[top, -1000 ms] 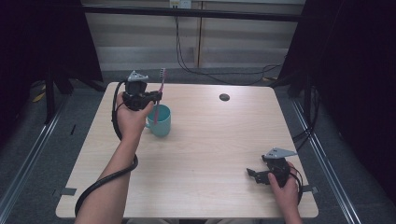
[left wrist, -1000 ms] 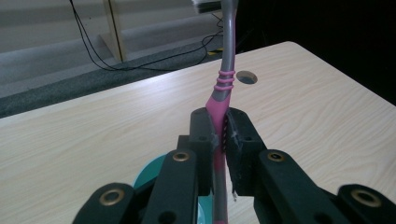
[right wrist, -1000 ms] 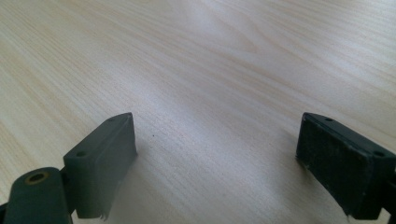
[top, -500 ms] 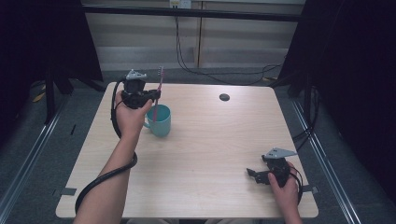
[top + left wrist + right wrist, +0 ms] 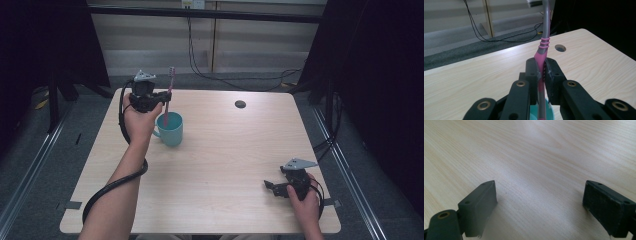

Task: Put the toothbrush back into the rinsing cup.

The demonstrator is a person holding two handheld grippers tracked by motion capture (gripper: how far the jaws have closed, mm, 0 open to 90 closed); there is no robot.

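**Toothbrush pinched over the teal cup**

Left gripper [image 5: 162,96] sits in my left hand [image 5: 137,120] near the far left corner of the table [image 5: 225,150], its jaws pressed tight on a pink and grey toothbrush [image 5: 168,95]. From the high view, the brush stands close to upright, bristle end up above the jaws, its lower end reaching down into the mouth of the teal cup [image 5: 170,131]. Whether the tip touches the inside of the cup I cannot tell. The cup stands upright on the wood just beside my left hand, on the side toward the table's middle.

Looking along the left gripper [image 5: 541,72] itself, I see the two black pads clamped on either side of the pink handle [image 5: 541,58], which runs up into a grey neck ringed with pink bands. The brush leans a little off vertical there. Below the jaws a slice of the teal cup [image 5: 549,110] shows, directly under the grip. Beyond the brush is a round hole [image 5: 560,48] in the tabletop.

Over at the near right corner, my right hand [image 5: 305,200] holds the right gripper [image 5: 270,187] low at the table, well apart from the cup. Its jaws [image 5: 539,205] are spread wide with bare wood between them.
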